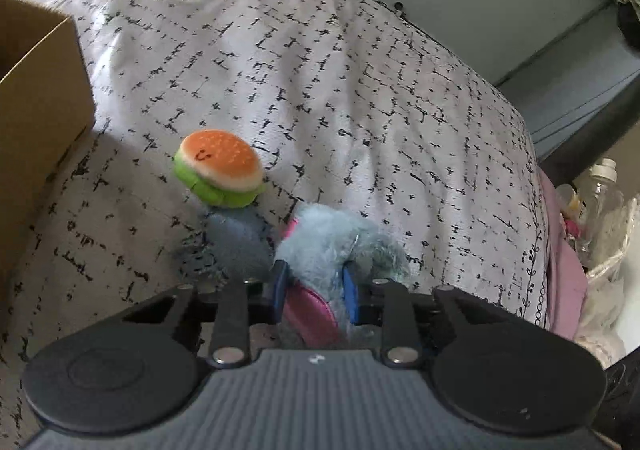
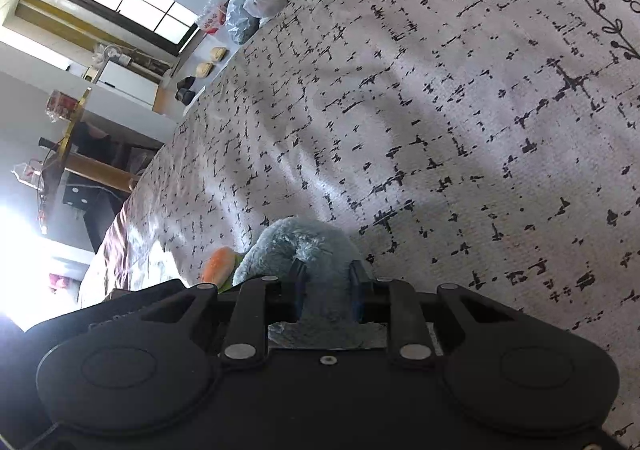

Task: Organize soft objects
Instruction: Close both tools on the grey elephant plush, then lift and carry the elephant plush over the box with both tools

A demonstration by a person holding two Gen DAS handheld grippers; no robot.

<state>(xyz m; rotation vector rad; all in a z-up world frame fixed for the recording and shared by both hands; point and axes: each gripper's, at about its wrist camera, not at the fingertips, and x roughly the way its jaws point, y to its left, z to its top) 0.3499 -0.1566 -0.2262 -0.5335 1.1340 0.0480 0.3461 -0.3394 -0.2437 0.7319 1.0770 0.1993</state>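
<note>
Plush fills both grips: the fluffy grey-blue stuffed toy with pink patches [image 1: 332, 246] sits pinched between the blue-padded fingers [image 1: 353, 292] of the left gripper [image 1: 318, 290], and the right gripper [image 2: 326, 290] clamps the same fur, so neither hand is nearer. The small orange-and-green plush hamburger [image 1: 219, 172] rests against the toy at about 11 o'clock from the left fingers. Over the patterned grey bedspread [image 1: 360, 90], the brown cardboard box [image 1: 36, 122] stands at roughly 10 o'clock, well apart, probably the destination.
</note>
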